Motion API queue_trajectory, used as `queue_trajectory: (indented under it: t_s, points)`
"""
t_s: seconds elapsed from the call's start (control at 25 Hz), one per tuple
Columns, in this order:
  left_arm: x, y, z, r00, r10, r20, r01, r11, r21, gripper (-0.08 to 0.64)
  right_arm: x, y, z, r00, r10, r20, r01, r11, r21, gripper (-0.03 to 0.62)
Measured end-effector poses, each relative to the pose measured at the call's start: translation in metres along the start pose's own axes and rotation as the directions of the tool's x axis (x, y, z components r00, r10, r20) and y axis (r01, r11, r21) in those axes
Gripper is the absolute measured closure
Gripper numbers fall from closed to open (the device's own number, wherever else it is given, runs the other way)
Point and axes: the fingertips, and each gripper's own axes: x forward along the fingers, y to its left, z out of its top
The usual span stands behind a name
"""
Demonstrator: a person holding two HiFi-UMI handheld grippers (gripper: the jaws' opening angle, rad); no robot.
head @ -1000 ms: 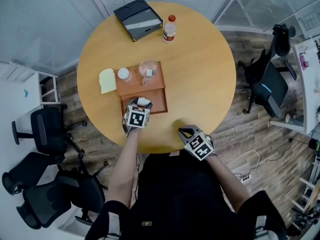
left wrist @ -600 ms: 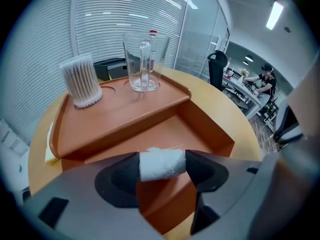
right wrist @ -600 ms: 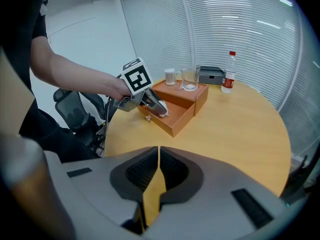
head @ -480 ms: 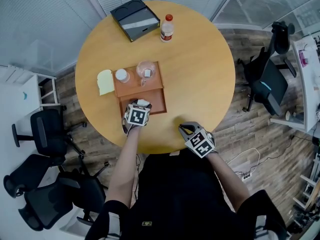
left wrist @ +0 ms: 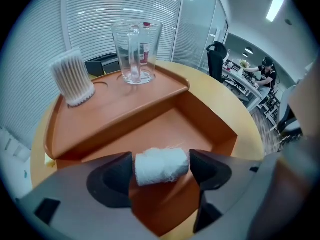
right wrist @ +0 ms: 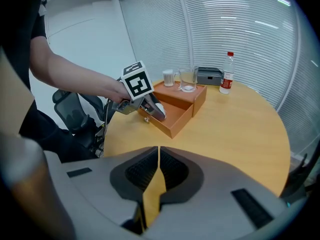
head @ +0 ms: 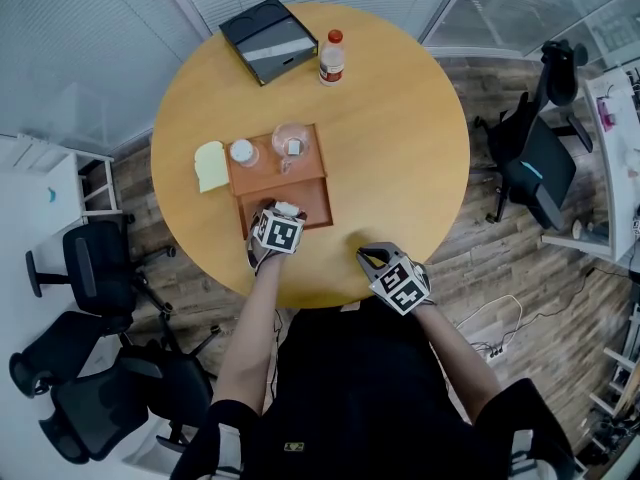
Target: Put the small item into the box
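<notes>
Left gripper view, left hand-held gripper (left wrist: 162, 168) over box (left wrist: 200, 119), opening around white roll (left wrist: 159, 165), right hand-held gripper (right wrist: 158, 165) closed

No writing, brand or number is legible anywhere.

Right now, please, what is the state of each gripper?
Left gripper: jaws opening, the white roll between them, over the orange box.
Right gripper: closed, holding nothing.
</notes>
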Motion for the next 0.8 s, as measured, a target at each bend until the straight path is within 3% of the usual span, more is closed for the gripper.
queue_trajectory:
  t_s: [0.28, 0.52, 0.8]
  points:
    - [-0.001, 0.001, -0.001, 0.999, 0.036, 0.041, -0.036, 0.999, -0.001, 0.189, -0.008, 0.002, 0.006, 1.000, -0.004, 0.013, 0.004, 1.000, -0.021, 0.583]
    - [-0.020, 0.007, 0.004, 0.987, 0.116, 0.116, -0.126, 0.988, 0.089, 0.187, -0.014, 0.004, 0.005, 1.000, -0.013, 0.016, 0.014, 1.000, -0.023, 0.584]
    - [-0.054, 0.012, 0.000, 0.970, 0.125, 0.208, -0.131, 0.991, 0.019, 0.190, -0.016, 0.017, 0.006, 0.999, -0.006, 0.043, 0.008, 0.999, -0.044, 0.584]
